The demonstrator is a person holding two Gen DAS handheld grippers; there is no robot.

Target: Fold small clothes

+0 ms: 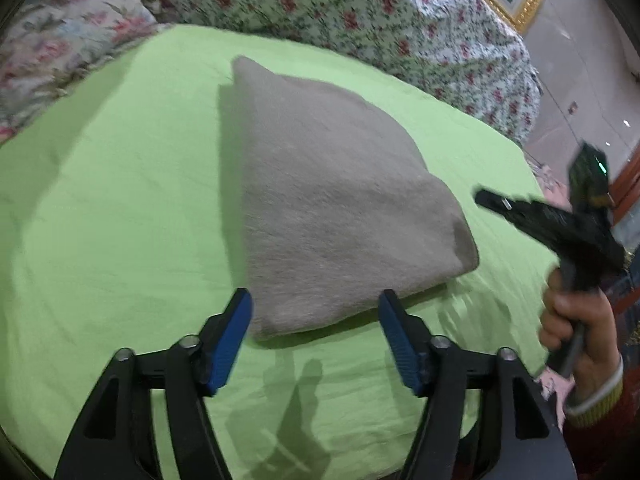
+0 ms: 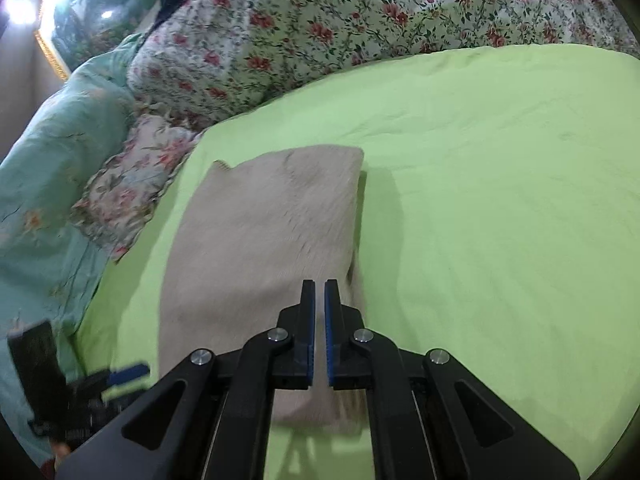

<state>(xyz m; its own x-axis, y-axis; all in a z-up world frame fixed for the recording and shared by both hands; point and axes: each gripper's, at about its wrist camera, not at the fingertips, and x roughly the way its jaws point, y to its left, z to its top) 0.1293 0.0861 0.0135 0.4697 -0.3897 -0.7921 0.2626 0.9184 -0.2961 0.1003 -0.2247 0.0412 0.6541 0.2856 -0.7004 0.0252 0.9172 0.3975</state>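
Blue-padded jaws of the left tool (image 1: 316,336) stand wide apart just above the lime-green bedsheet (image 1: 120,220), nothing between them and nothing gripped; the near edge of the folded grey-beige fleecy garment (image 1: 332,208) lies just ahead of the 2 pads, not touching either as far as the left wrist view shows. From the right wrist view, the right tool (image 2: 319,292) has its jaws drawn together with only a thin sliver of a gap, and no cloth is caught there — the same garment (image 2: 264,248) sits below and ahead of it on the sheet (image 2: 500,200). A hand (image 1: 580,320) carries that right tool at the right edge of the left view, held clear of the fabric and well to the garment's right side. The garment rests as a compact, roughly 4-sided bundle in the middle of the bed, its long axis running away from both tools toward the floral quilt (image 2: 320,20) and the ruffled floral pillow (image 2: 132,188) behind. It already looks folded, so the next move likely calls for either a last fold along that long axis or lifting it aside. For either, the left tool seems nearer — it faces the bundle's near short edge squarely, while the right tool hovers over the near right corner.
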